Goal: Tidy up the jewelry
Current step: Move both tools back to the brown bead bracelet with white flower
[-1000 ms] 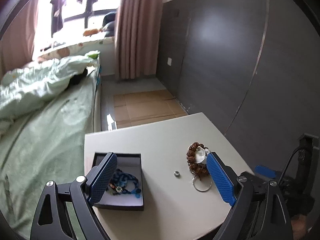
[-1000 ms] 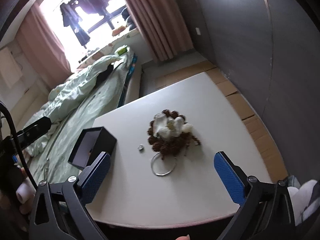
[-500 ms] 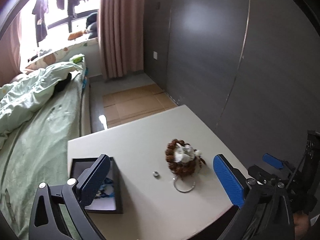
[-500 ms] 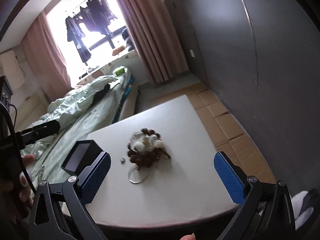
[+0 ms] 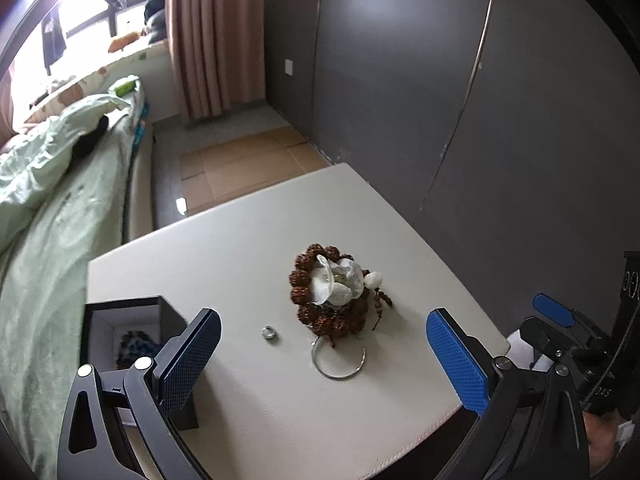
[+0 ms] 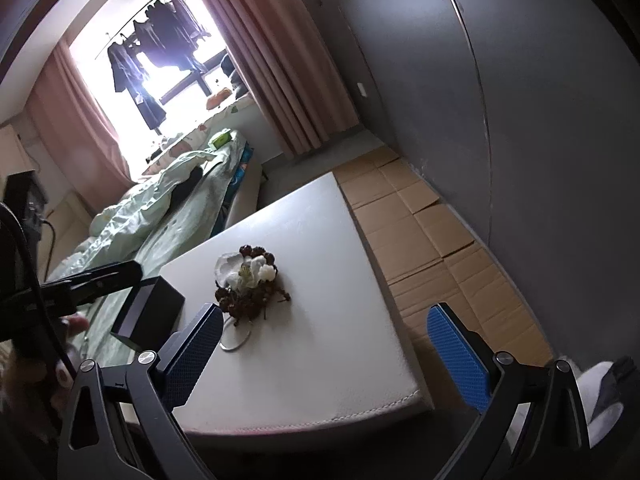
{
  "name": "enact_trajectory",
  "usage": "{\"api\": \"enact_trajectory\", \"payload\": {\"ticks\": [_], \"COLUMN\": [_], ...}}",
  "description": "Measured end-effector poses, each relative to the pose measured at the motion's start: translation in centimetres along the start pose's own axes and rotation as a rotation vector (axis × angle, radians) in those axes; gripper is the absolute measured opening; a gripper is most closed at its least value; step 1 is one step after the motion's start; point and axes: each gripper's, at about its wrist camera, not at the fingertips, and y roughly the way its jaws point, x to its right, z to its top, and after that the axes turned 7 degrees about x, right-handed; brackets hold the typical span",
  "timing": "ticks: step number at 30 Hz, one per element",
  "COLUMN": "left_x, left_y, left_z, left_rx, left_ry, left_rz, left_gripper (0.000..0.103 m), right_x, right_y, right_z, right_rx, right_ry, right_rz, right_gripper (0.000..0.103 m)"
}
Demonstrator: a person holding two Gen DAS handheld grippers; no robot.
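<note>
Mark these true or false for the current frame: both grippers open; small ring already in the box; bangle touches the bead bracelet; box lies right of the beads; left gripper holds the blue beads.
1. Both grippers, left gripper and right gripper, are open. True.
2. The small ring is in the box. False: it lies on the table.
3. The bangle touches the bead bracelet. True.
4. The box lies right of the bracelet. False: left.
5. The left gripper holds the blue beads. False: they lie in the box.

Black tongs (image 5: 324, 364), blue textured pads (image 5: 456, 364), silver screws.
</note>
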Motion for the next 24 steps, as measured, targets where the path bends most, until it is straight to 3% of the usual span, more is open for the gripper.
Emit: {"api": "enact_trajectory", "payload": {"ticks": [3, 6, 8, 11, 14, 18, 20, 24], "left_x": [-0.4, -0.7, -0.6, 0.0, 0.2, 0.3, 0.3, 0.2], "left_y": [1.2, 2.2, 2.8, 3.9, 5.1, 6.6, 7.3, 8.1], "left_z": [-0.3, -0.5, -0.5, -0.5, -0.4, -0.5, -0.6, -0.5], "left_rx": [-0.017, -0.018, -0.027, -0.043, -0.061, -0.081, -0.099, -0.105], "left_ry": [-0.019, -0.016, -0.001, 0.031, 0.043, 0.059, 0.057, 0.062], "left_rz": [-0.008, -0.014, -0.02, -0.025, -0.027, -0.021, -0.022, -0.029], "left_gripper": [0.101, 0.091, 0.077, 0.07, 0.058, 0.054, 0.036, 0.02], "right_x": [0.3, 0.6, 0.9, 1.2, 1.3, 1.2, 1.1, 0.5], "right_y": [0.6, 1.4, 1.8, 2.4, 2.9, 3.5, 3.8, 4.7], "right_z": [-0.4, -0.7, -0.9, -1.1, -1.2, -1.1, -1.1, -0.6], "right_rx": [-0.014, -0.04, -0.049, -0.065, -0.076, -0.085, -0.092, -0.106], "right_ry": [0.012, 0.028, 0.038, 0.05, 0.057, 0.06, 0.06, 0.047], "right_rz": [0.014, 0.022, 0.026, 0.035, 0.039, 0.048, 0.057, 0.076], "right_gripper": [0.096, 0.084, 0.079, 0.072, 0.069, 0.067, 0.065, 0.063]}}
